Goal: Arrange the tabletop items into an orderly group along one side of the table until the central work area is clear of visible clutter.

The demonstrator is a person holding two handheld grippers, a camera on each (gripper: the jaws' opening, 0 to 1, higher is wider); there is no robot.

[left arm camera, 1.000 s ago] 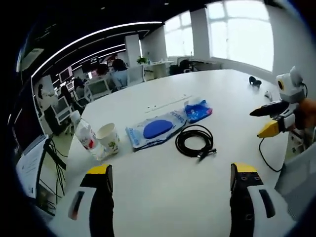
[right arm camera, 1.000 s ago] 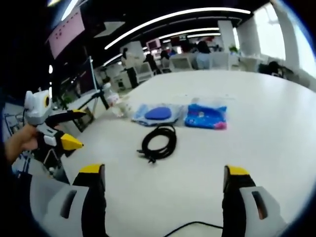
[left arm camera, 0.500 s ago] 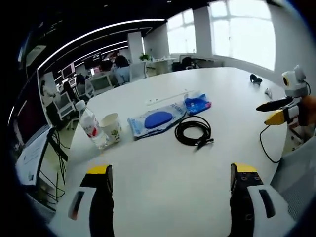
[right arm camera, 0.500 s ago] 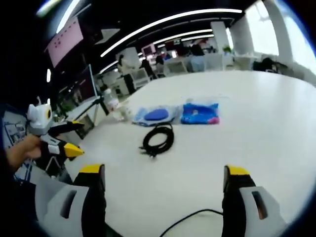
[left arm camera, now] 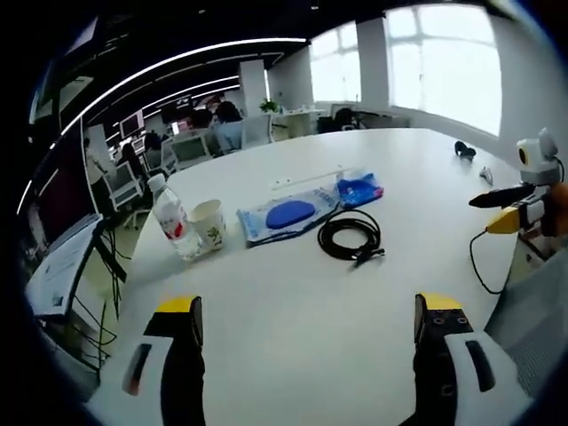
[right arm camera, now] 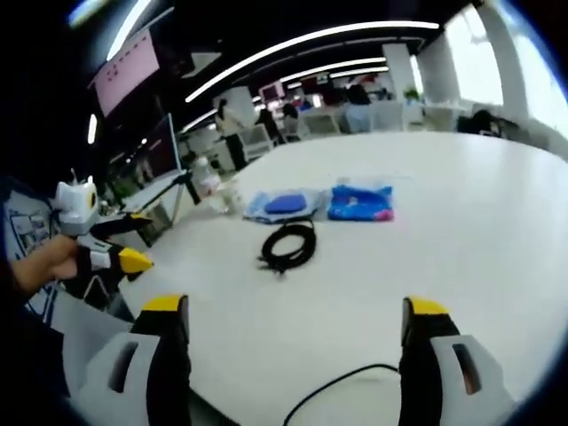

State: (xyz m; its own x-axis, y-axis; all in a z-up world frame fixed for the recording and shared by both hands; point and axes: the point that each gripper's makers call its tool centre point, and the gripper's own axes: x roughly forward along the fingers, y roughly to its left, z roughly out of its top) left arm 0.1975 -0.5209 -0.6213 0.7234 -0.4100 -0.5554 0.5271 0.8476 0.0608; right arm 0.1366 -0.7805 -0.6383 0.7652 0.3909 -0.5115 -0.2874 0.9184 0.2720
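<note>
Hovering off table (left arm camera: 293, 311), left gripper (left arm camera: 306, 311) and right gripper (right arm camera: 288, 311) both spread apart, empty. Cable (left arm camera: 351, 240) coiled mid-table; pouches (left arm camera: 288, 215) just beyond cable, cup (left arm camera: 209, 226) and bottle (left arm camera: 171, 216) left of cable. Advise: grasp whole coil, not loose end, shift toward cup.

Two handheld grippers: left gripper (left arm camera: 306, 324), right gripper (right arm camera: 297, 324); black jaws, yellow tips, grey-white bodies.

Bottle (left arm camera: 172, 220), cup (left arm camera: 209, 225), 2 blue packets (left arm camera: 286, 216), coiled black cable (left arm camera: 350, 238) mid-table.
</note>
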